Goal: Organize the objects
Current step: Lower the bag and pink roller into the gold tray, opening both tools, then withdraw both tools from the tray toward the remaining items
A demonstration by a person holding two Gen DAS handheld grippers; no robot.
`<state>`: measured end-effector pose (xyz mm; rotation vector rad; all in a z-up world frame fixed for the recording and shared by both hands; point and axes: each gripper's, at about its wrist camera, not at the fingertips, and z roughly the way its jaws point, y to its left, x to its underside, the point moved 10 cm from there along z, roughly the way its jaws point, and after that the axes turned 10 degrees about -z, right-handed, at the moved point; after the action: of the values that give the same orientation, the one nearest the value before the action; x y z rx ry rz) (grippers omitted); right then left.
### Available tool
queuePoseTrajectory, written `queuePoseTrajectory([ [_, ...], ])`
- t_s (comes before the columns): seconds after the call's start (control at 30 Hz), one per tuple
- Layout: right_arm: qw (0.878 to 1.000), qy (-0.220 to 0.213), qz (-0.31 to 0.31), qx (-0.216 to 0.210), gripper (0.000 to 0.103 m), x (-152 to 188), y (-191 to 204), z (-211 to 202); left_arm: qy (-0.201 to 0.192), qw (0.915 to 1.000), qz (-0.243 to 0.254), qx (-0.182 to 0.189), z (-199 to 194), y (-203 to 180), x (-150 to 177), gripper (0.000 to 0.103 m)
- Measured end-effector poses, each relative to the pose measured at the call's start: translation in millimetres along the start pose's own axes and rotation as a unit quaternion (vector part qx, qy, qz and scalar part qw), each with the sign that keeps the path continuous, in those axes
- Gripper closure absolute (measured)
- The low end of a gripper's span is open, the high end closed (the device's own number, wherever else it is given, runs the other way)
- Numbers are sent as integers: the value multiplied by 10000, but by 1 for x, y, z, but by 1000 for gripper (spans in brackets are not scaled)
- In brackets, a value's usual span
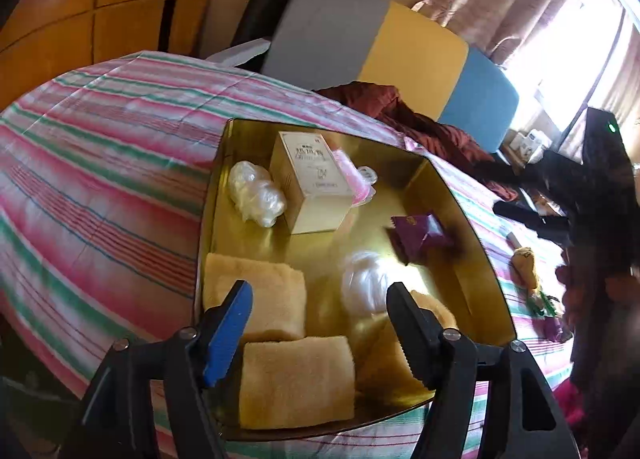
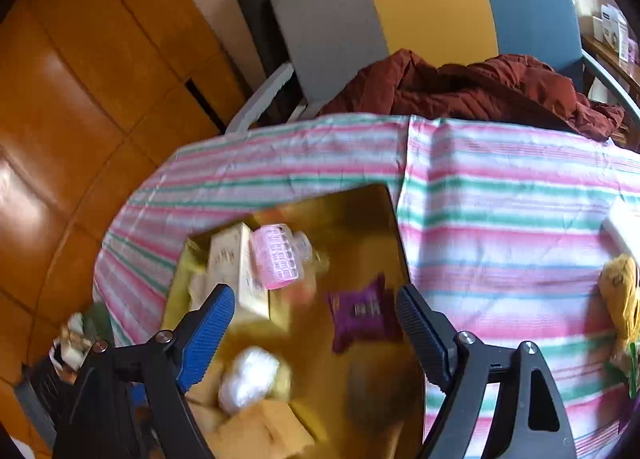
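One gold tray [image 1: 224, 179]. Inside: three yellow sponge blocks [image 1: 296, 379], two clear plastic wads [image 1: 256, 195], one cream box [image 1: 312, 183], one pink roller [image 2: 276, 257], one purple sachet [image 1: 420, 235]. On the striped cloth [image 1: 100, 163]: one yellow plush toy [image 1: 526, 263]. Behind: one tricolour chair [image 1: 412, 51], one maroon garment [image 2: 480, 91].

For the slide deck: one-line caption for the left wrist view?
Open left tool above a gold tray holding yellow sponges, a cream box and a purple packet.
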<state>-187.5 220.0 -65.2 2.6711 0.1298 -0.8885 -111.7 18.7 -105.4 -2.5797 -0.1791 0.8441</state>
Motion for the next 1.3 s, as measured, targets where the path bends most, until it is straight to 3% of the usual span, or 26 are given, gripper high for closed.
queuePoseTrajectory([
  [0.1,9997,123,-180,84,18,19,3,5,27,9999,-25,-121,0,3,4,23],
  [0.2,9981,146,-530,293,14,32,10,7,-118,9994,75,-316,-4,6,7,22],
  [0.37,9916,74,-1033,781,14,55,16,4,-706,9946,202,-734,-20,9,1,19],
  [0.5,9855,-154,-1261,1122,13,65,18,-8,-1054,9893,373,-936,-34,6,-5,8],
  [0.73,9697,-861,-1567,1668,13,63,23,-43,-1134,9876,425,-998,-39,1,-2,4],
  [0.93,9855,-453,-992,1301,16,77,10,-34,-1187,9869,457,-995,-43,-5,1,1],
  [1.13,9920,-461,-687,950,17,85,4,-35,-1228,9857,561,-1006,-46,-12,3,1],
  [1.23,9905,-472,-827,994,18,90,4,-36,-1224,9849,610,-1061,-46,-15,3,1],
  [1.3,9923,-370,-803,867,5,96,5,-33,-1225,9842,646,-1101,-47,-16,4,1],
])
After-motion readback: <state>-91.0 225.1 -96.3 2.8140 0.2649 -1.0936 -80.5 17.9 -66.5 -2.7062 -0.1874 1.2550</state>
